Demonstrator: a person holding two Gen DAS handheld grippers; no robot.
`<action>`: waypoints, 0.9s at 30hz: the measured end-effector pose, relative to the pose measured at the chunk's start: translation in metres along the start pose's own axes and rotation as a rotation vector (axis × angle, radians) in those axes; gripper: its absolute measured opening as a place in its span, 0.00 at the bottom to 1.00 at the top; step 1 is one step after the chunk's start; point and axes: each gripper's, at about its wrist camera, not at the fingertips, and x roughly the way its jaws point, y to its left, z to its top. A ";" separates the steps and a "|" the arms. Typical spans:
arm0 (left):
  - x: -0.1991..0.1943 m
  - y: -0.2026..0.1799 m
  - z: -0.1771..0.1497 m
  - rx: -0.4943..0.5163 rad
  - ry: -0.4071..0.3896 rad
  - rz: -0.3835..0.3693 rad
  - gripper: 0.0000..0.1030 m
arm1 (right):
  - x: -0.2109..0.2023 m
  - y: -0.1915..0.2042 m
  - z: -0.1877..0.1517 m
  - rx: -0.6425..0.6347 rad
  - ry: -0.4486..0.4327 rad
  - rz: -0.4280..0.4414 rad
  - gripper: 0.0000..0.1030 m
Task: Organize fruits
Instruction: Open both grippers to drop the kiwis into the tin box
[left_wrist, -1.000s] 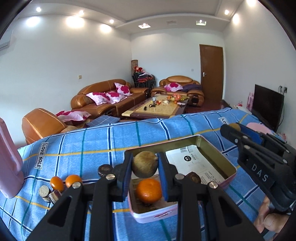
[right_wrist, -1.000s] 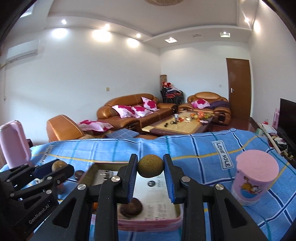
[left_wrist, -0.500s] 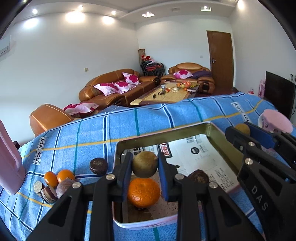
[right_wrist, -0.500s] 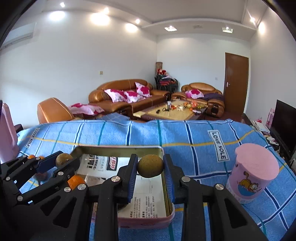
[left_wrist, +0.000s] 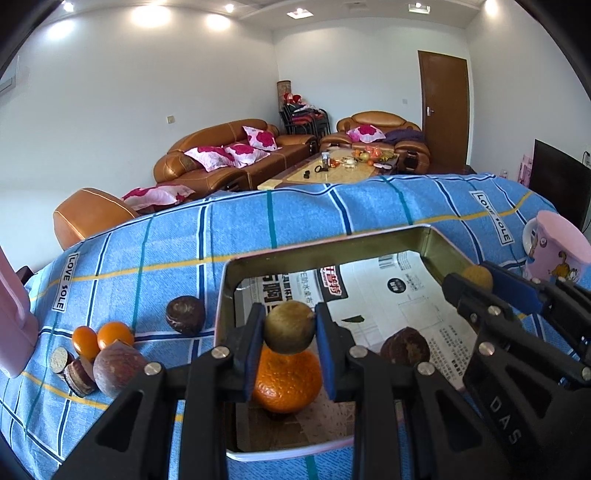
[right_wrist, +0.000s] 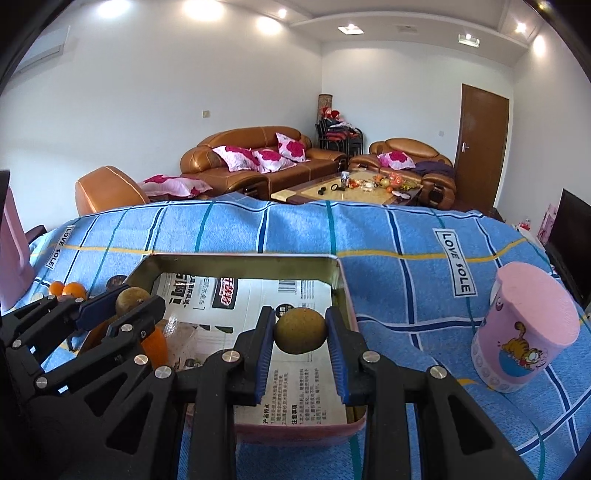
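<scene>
Counter under a blue checked cloth (left_wrist: 295, 221), shallow tin (left_wrist: 439, 247) lined with newspaper near the middle, pink cup (right_wrist: 524, 332) to its right, two small oranges (left_wrist: 101, 338), brown round fruits (left_wrist: 184, 315) and cut slices (left_wrist: 70, 365) to its left

Home living room, leather sofas (left_wrist: 229, 155), coffee table (right_wrist: 347, 190)

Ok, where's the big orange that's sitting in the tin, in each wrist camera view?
Left wrist view: the big orange sits low centre, inside the tin, just behind the brown fruit gripped in the left tongs.
Right wrist view: only a sliver of it shows at lower left, mostly hidden by the left tongs.
Shared landmark: the pink cartoon cup, right of the tin.
</scene>
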 end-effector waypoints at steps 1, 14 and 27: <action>0.000 0.000 0.000 0.000 0.002 -0.001 0.28 | 0.000 -0.001 0.000 0.005 0.004 0.004 0.30; 0.002 0.004 -0.001 -0.017 0.012 -0.004 0.29 | 0.008 0.001 -0.002 0.053 0.049 0.087 0.30; -0.025 0.016 0.001 -0.097 -0.120 0.026 1.00 | -0.021 -0.027 0.001 0.232 -0.148 0.133 0.81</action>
